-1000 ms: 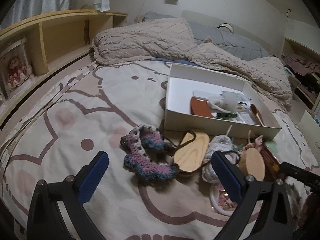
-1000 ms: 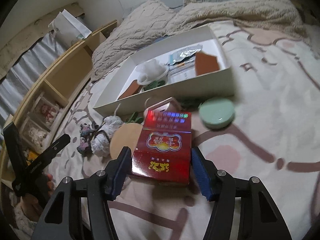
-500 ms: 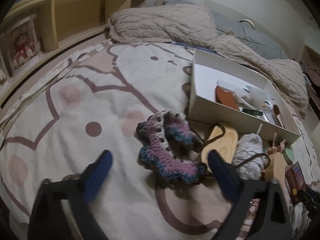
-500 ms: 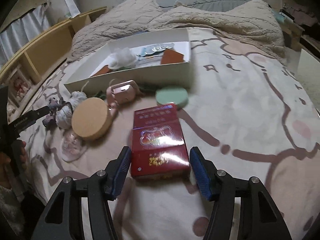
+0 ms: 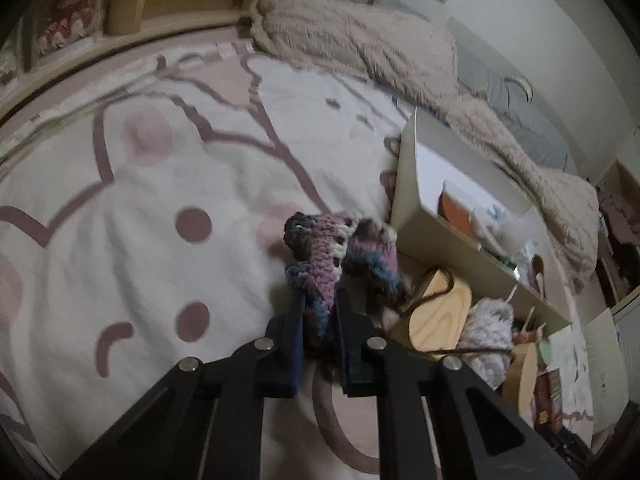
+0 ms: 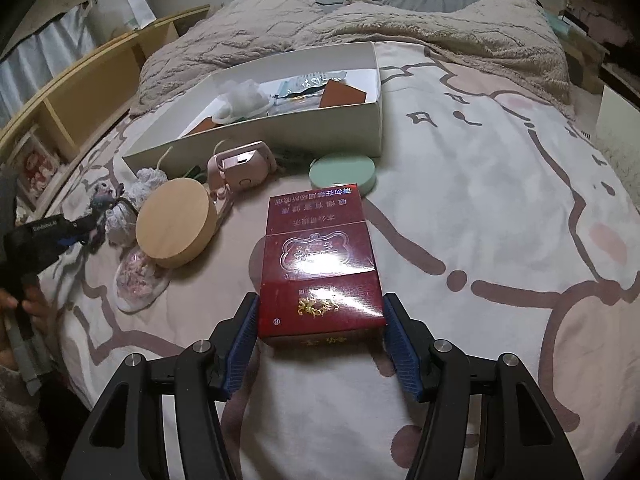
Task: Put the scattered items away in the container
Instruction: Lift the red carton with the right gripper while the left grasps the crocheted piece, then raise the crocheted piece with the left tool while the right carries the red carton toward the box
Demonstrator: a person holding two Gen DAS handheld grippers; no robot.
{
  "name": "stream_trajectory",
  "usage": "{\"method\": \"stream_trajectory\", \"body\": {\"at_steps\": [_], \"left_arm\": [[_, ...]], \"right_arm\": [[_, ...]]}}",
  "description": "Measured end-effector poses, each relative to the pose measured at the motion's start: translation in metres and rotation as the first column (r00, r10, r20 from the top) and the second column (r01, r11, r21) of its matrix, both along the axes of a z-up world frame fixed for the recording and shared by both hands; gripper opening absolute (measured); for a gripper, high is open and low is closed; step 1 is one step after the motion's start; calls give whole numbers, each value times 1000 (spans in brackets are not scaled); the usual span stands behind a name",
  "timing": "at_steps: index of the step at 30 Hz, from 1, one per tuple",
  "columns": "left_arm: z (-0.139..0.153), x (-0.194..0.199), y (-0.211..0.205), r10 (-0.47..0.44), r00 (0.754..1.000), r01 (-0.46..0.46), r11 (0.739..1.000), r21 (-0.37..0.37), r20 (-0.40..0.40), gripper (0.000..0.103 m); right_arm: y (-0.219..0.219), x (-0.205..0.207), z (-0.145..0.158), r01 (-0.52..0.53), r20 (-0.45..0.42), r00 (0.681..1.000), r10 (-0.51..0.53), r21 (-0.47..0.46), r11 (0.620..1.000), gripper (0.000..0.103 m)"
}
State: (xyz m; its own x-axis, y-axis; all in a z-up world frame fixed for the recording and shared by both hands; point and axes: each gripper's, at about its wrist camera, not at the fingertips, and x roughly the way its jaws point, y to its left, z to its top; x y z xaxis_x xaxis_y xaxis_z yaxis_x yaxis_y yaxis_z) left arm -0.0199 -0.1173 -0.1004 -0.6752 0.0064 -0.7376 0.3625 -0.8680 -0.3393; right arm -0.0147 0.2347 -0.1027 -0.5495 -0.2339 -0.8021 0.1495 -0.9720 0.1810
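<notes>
A purple, blue and white crochet piece [image 5: 320, 248] lies bunched on the bedspread, and my left gripper [image 5: 320, 304] is shut on its near end. Just to its right stands the white open box [image 5: 416, 200], with several items inside. In the right wrist view a red cigarette pack [image 6: 320, 256] sits between the blue pads of my right gripper [image 6: 320, 300], which is shut on its sides just above the bedspread. The white box [image 6: 280, 136] lies beyond it. My left gripper [image 6: 76, 224] shows at the far left, held by a person's hand.
Scattered in front of the box are a round wooden lid [image 6: 174, 224], a pink device [image 6: 244, 168], a green round case [image 6: 342, 170], a fluffy white item [image 6: 148, 184] and a clear pink trinket [image 6: 138, 276]. A wooden heart-shaped piece [image 5: 440, 312] lies beside the crochet. A beige blanket [image 6: 360, 12] sits behind.
My left gripper came forward and down onto the crochet piece and its jaws went from wide open to shut on it. The right gripper tipped the red pack lower toward the bedspread.
</notes>
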Motion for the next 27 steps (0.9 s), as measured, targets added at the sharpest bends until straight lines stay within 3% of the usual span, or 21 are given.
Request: {"method": "stream_trajectory", "body": {"at_steps": [10, 20, 27], "left_arm": [[70, 30, 3, -2, 974, -43, 980, -195, -225, 12], [108, 54, -4, 1, 933, -99, 962, -255, -359, 12], [121, 64, -15, 28, 916, -151, 948, -279, -401, 12]], "right_arm": [[-2, -1, -2, -2, 3, 1000, 2, 10, 1000, 61], [-6, -1, -4, -2, -3, 1000, 2, 42, 999, 62], [-11, -1, -5, -6, -19, 1000, 7, 52, 999, 70]]}}
